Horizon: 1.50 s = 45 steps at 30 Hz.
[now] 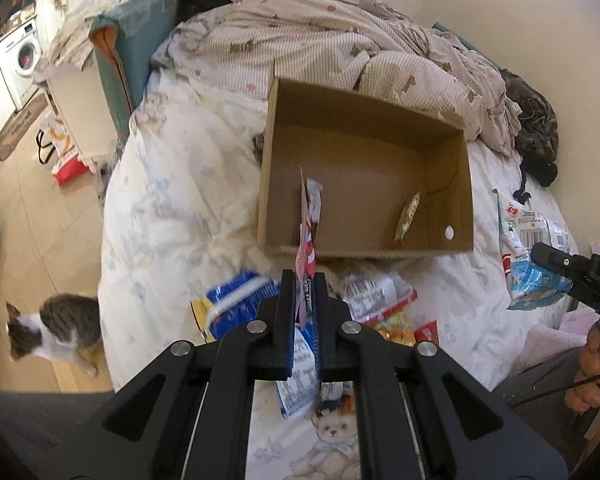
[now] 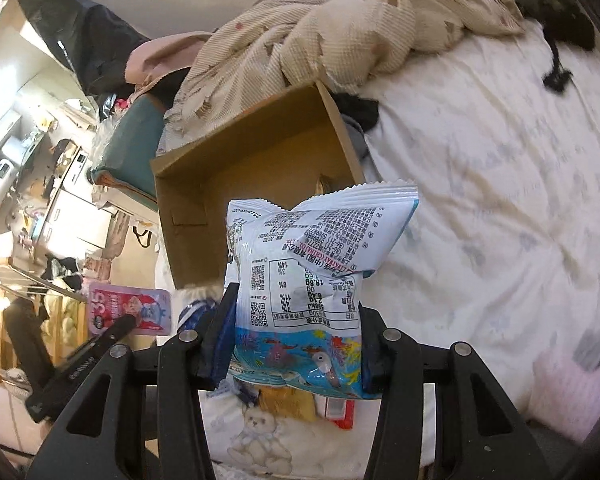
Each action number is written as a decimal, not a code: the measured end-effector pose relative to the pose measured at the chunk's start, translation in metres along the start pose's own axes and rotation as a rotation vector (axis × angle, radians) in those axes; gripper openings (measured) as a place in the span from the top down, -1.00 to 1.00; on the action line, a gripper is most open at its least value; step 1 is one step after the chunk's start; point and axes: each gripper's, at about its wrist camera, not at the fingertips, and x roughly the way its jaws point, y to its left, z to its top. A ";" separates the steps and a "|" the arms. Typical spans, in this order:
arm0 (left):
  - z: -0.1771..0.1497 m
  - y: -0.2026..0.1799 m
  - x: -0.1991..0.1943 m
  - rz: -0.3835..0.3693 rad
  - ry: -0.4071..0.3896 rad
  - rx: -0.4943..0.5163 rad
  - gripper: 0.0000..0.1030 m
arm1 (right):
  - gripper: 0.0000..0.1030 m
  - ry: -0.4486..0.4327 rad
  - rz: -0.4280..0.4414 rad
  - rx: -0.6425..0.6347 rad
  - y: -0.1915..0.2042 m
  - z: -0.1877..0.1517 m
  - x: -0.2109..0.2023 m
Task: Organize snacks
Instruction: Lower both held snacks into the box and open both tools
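Now mid-loading: left gripper (image 1: 303, 280) clenched on pink packet (image 1: 306, 254) at cardboard box (image 1: 452, 246) rim; right gripper (image 2: 296, 334) clamping blue-white bag (image 2: 312, 280) nearby. Next, probably: carry over opening, release.

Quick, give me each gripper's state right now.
Left gripper: shut on the pink snack packet, held edge-on.
Right gripper: shut on the white-and-blue snack bag.

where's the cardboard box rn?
The cardboard box sits open on the white bedspread, dead ahead of the left gripper in the left wrist view, backed by the rumpled beige blanket. Loose snack packets lie just before its near wall.
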 end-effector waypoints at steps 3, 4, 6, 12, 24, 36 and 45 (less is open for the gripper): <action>0.017 -0.003 0.000 0.007 -0.015 0.017 0.90 | 0.04 -0.012 0.002 -0.023 0.006 0.015 0.005; 0.023 -0.005 0.001 0.012 -0.021 0.026 0.90 | 0.04 -0.015 0.002 -0.028 0.007 0.019 0.008; 0.036 -0.008 0.004 0.016 -0.031 0.040 0.90 | 0.04 -0.020 0.009 -0.039 0.010 0.026 0.012; 0.068 -0.024 0.020 0.022 -0.048 0.090 0.90 | 0.04 -0.036 0.038 -0.040 0.016 0.046 0.032; 0.080 -0.028 0.083 0.046 0.026 0.094 0.90 | 0.04 -0.037 0.005 -0.102 0.014 0.058 0.087; 0.072 -0.029 0.104 0.038 0.063 0.105 0.89 | 0.03 -0.036 0.037 -0.126 0.023 0.060 0.102; 0.073 -0.034 0.100 0.044 0.044 0.118 0.89 | -0.01 -0.079 0.032 -0.138 0.025 0.063 0.100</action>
